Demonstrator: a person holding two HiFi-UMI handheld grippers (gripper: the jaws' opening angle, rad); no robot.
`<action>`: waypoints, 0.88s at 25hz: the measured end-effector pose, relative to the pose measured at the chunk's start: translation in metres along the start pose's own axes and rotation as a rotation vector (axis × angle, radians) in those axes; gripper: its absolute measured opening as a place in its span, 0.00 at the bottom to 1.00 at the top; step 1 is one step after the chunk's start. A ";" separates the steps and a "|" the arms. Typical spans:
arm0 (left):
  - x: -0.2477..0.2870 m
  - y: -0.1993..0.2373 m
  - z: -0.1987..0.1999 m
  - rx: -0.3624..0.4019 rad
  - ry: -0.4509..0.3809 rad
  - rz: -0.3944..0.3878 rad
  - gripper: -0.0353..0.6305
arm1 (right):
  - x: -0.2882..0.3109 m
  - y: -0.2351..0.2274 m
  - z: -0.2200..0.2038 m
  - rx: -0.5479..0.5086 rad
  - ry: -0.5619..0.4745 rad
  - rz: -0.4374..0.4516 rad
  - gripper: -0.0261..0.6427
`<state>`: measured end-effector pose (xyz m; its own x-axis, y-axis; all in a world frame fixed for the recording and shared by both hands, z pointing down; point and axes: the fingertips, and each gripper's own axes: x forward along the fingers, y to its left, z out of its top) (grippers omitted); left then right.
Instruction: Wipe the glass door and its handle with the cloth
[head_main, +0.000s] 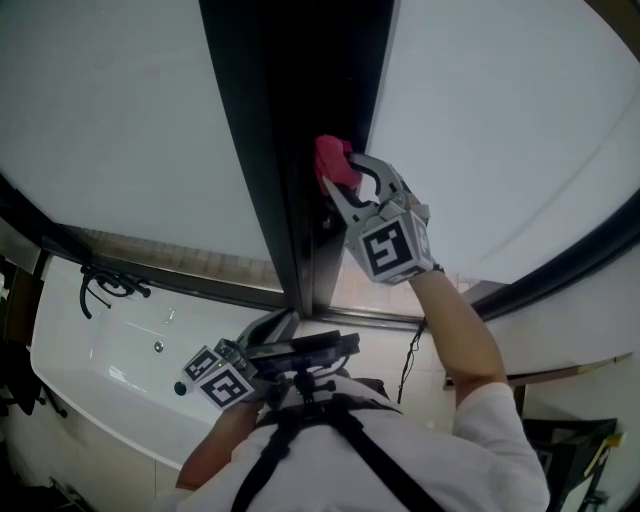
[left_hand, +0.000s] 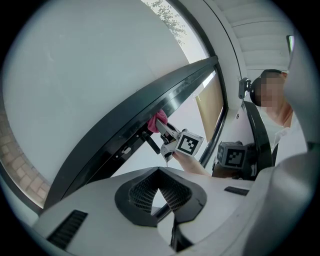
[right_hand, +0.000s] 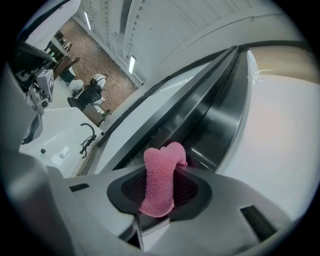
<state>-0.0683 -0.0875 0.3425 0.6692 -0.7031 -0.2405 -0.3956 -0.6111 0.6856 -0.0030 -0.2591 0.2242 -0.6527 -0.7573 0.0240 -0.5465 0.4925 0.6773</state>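
Note:
A tall glass door with frosted panes (head_main: 500, 120) and a dark metal frame (head_main: 300, 120) fills the head view. My right gripper (head_main: 345, 175) is raised against that frame, shut on a pink cloth (head_main: 332, 158) whose bunched end touches the dark strip. In the right gripper view the pink cloth (right_hand: 161, 175) hangs between the jaws against the frame (right_hand: 210, 120). The left gripper view shows the cloth (left_hand: 159, 120) just above a short dark handle bar (left_hand: 152, 142). My left gripper (head_main: 285, 325) is held low near my chest, jaws shut and empty, tips (left_hand: 159, 170) meeting.
A white bathtub (head_main: 110, 370) with a black tap (head_main: 100, 285) lies at the lower left below the glass. A thin black cable (head_main: 408, 360) hangs beside my right forearm. Black harness straps (head_main: 320, 440) cross my chest.

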 end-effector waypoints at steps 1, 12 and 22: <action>0.000 0.000 0.000 -0.001 0.000 0.001 0.04 | -0.001 0.003 -0.002 0.042 0.007 0.005 0.19; 0.005 0.001 -0.004 -0.013 0.018 -0.004 0.04 | -0.003 0.026 -0.023 0.187 0.129 0.123 0.19; 0.008 0.000 -0.004 -0.023 0.031 -0.022 0.04 | -0.010 0.039 -0.032 0.224 0.176 0.171 0.19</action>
<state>-0.0599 -0.0916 0.3436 0.6970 -0.6775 -0.2348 -0.3663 -0.6179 0.6957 -0.0012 -0.2462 0.2741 -0.6549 -0.7082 0.2638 -0.5512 0.6864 0.4743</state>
